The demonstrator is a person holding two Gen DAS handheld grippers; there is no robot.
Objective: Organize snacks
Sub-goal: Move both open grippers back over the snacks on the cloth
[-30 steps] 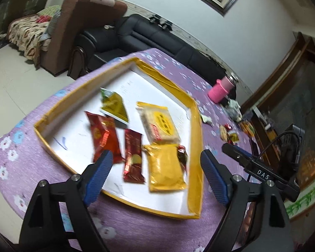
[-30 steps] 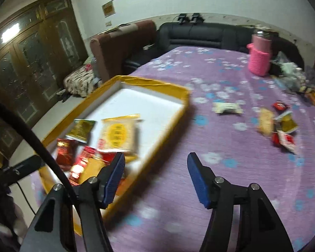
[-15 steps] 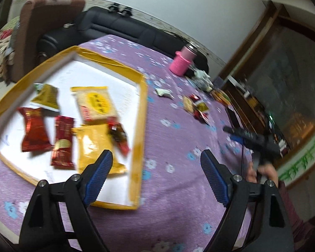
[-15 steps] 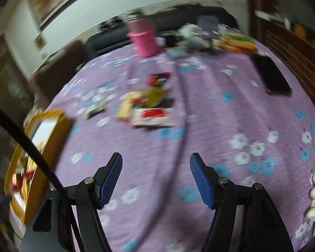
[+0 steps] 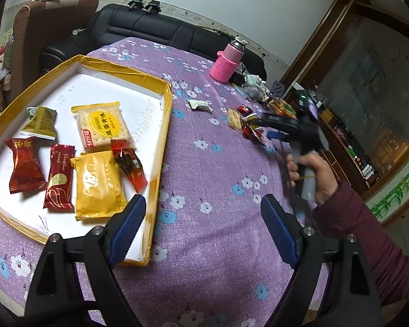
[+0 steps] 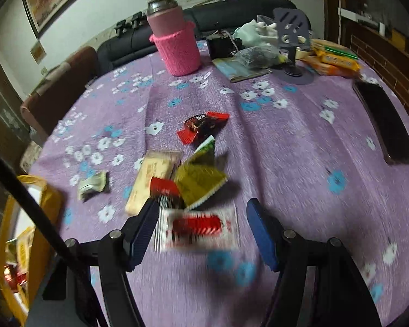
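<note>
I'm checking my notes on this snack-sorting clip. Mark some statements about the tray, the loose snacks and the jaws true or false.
1. The yellow-rimmed tray holds six wrapped snacks. True.
2. The right gripper has a packet clamped in its jaws. False: the jaws are apart above the white-and-red packet lying on the tablecloth.
3. The pink-sleeved flask stands upright. True.
4. The left gripper holds the yellow packet. False: its jaws are empty; that packet lies in the tray.
5. All snacks are in the tray. False: several lie on the tablecloth.
</note>
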